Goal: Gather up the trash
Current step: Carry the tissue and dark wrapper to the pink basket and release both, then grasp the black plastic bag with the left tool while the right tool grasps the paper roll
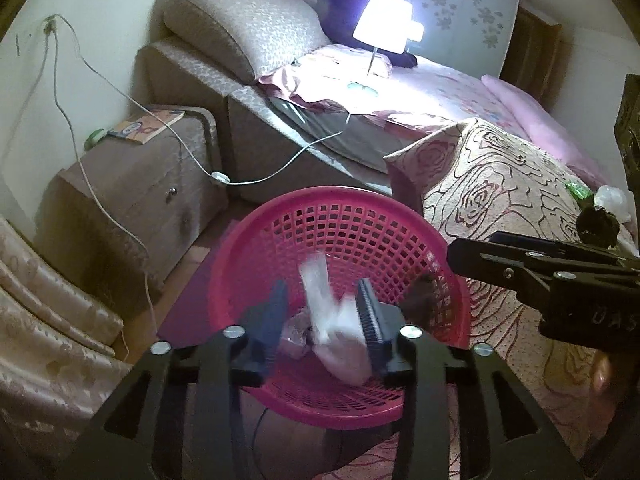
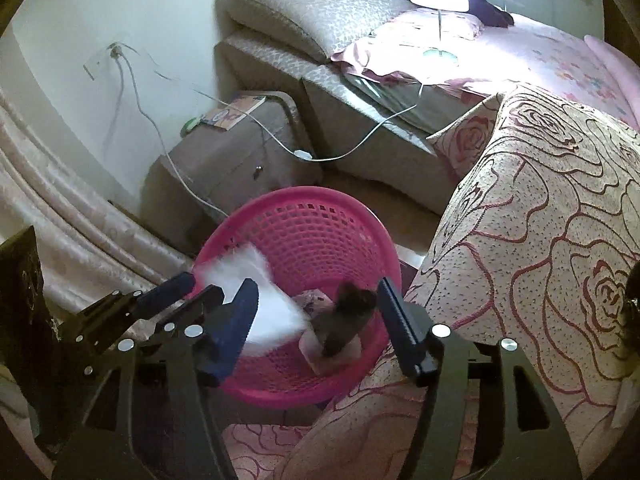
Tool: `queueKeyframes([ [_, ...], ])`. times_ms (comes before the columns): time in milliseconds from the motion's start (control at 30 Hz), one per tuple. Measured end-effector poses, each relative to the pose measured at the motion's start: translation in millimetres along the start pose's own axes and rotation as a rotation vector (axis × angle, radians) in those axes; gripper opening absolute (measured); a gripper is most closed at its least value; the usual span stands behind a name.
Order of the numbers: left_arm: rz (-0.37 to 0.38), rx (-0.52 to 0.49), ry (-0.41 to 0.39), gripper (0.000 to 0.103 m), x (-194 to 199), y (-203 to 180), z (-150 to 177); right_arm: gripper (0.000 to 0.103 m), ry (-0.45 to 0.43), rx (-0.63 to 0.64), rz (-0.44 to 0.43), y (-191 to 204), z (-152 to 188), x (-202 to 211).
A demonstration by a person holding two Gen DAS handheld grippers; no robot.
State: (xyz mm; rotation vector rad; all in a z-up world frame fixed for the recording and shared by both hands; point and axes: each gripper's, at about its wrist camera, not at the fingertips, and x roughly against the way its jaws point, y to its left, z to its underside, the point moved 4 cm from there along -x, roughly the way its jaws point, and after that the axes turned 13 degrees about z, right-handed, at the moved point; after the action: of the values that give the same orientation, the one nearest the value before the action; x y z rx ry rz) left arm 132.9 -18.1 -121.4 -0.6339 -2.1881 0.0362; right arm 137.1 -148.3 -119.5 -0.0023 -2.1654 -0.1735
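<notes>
A pink mesh basket (image 1: 320, 196) (image 2: 304, 194) stands on the floor beside the bed, with crumpled pale scraps (image 1: 296, 336) in its bottom. My left gripper (image 1: 322, 286) hovers over it, jaws apart, with a blurred white tissue (image 1: 320, 300) loose between the fingers. In the right wrist view the same tissue (image 2: 260, 292) shows as a white smear by the left gripper (image 2: 202, 286). My right gripper (image 2: 316, 284) is also over the basket, open, with a blurred dark scrap (image 2: 344, 316) between its fingers but not pinched. That scrap (image 1: 420, 296) lies under the right gripper (image 1: 472, 256).
A rose-patterned blanket (image 2: 540, 240) hangs off the bed right of the basket. A nightstand (image 1: 136, 192) with a book stands behind it, and a white cable (image 1: 280, 168) runs across to a lit lamp (image 1: 384, 24). Curtains hang at left. Green and white bits (image 1: 600, 196) lie on the bed.
</notes>
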Motion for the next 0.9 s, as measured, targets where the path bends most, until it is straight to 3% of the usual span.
queueKeyframes([
  [467,-0.069,-0.054,-0.053,0.079,15.5,-14.7,-3.4,0.061,-0.088,-0.047,0.033,-34.1,13.6,39.1],
  [633,-0.079,-0.074,-0.062,0.082,19.8,-27.9,-3.4,0.062,-0.136,-0.044,0.068,-50.0,31.3,63.8],
  [900,-0.025,-0.136,-0.065,0.084,27.9,-70.5,1.5,0.066,-0.187,-0.052,0.124,-75.9,60.1,99.6],
])
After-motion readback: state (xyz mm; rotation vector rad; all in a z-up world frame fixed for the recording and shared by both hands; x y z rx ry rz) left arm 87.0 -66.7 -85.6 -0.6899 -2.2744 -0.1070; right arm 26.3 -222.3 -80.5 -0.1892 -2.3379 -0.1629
